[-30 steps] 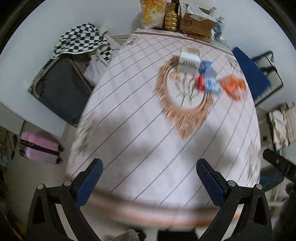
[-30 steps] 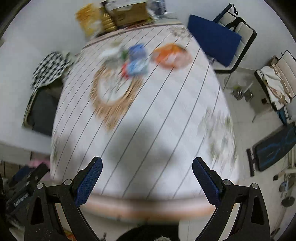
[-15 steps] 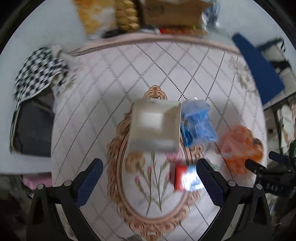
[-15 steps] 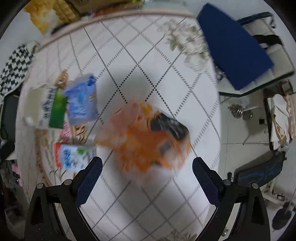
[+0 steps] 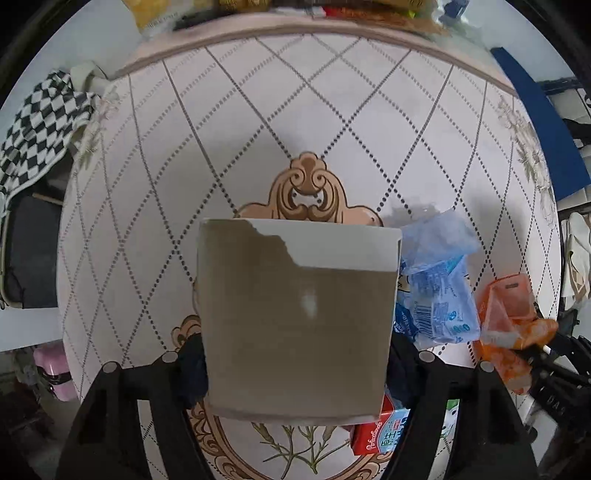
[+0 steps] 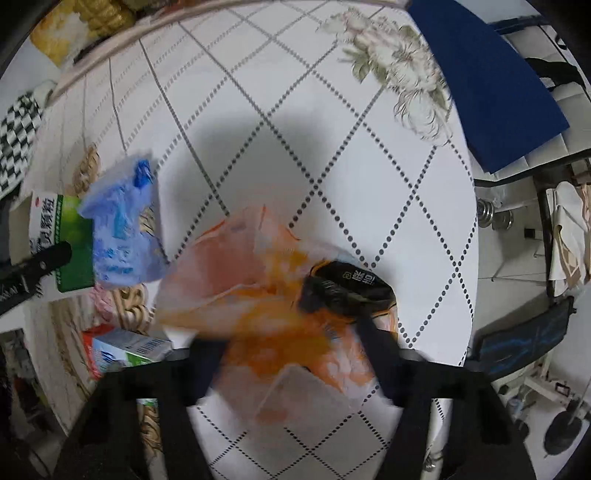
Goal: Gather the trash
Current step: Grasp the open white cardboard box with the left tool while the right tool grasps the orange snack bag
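Note:
A white carton box (image 5: 295,314) with an open top and brown inside stands on the patterned table (image 5: 258,129). My left gripper (image 5: 295,369) points straight down over it, its jaws closing with the pads against the box's two sides. An orange plastic bag (image 6: 258,295) with a black packet (image 6: 351,284) inside lies under my right gripper (image 6: 293,369). That gripper's jaws are closing too, and the bag fills the gap between them. Between the two lie a crumpled blue bag (image 6: 122,229) and a red and blue carton (image 6: 125,347).
A blue chair seat (image 6: 480,74) stands off the table's right side, with weights (image 6: 491,214) on the floor below. A checkered cloth (image 5: 37,125) hangs on the left. Snack packs (image 5: 155,14) line the far edge. The blue bag (image 5: 439,295) touches the box's right side.
Both grippers went from the table's near edge to the trash pile and sank. The left jaws narrowed onto the white box, the right jaws onto the orange bag.

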